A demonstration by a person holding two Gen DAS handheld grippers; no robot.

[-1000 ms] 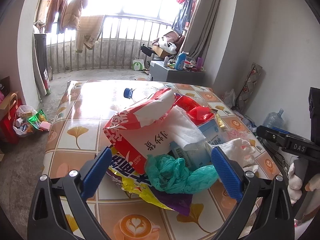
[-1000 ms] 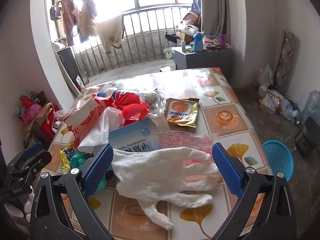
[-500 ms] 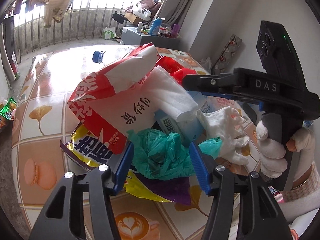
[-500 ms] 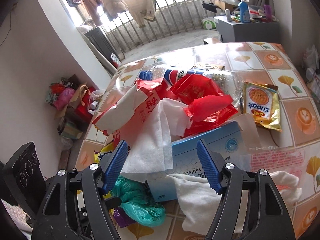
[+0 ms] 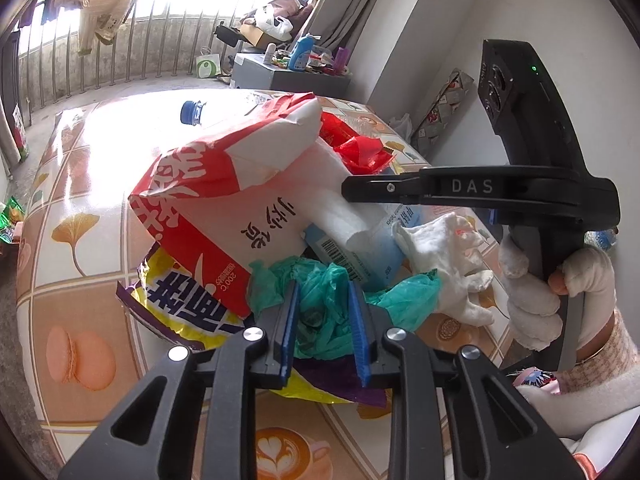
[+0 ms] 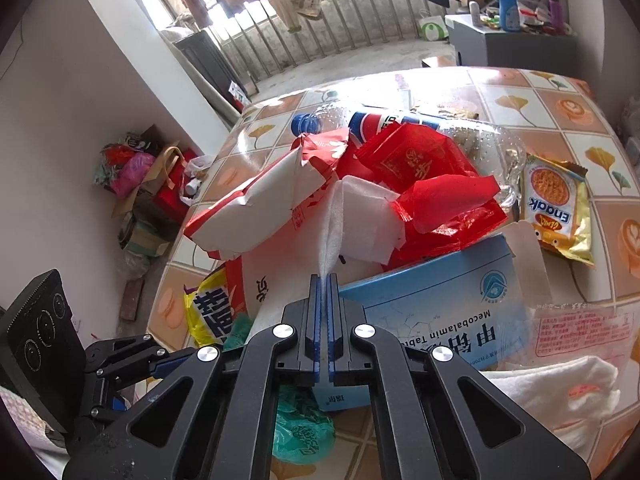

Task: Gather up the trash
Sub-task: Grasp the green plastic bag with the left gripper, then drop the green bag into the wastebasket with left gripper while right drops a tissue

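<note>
A heap of trash lies on the tiled table [image 5: 72, 240]. My left gripper [image 5: 323, 286] is closing, and its blue pads squeeze a crumpled teal plastic bag [image 5: 272, 284] at the heap's near edge. My right gripper [image 6: 322, 278] is shut on the lower edge of a white tissue [image 6: 360, 216] that lies over a blue medicine box [image 6: 440, 308]. From the left wrist view that gripper reaches in from the right, held by a gloved hand [image 5: 532, 304]. A red-and-white paper bag [image 5: 208, 184], red wrappers [image 6: 432, 184] and a white cloth glove [image 5: 444, 248] crowd around.
A clear bottle with a blue cap [image 6: 492, 148] and a yellow snack packet [image 6: 560, 208] lie at the far side. A yellow-purple wrapper [image 5: 188, 300] sits under the heap. Bags and boxes [image 6: 136, 168] stand on the floor at left, a grey cabinet [image 6: 508, 44] beyond.
Both grippers dropped toward the heap and went from wide open to closed. The left closed around the teal bag. The right swung left from the glove onto the white tissue.
</note>
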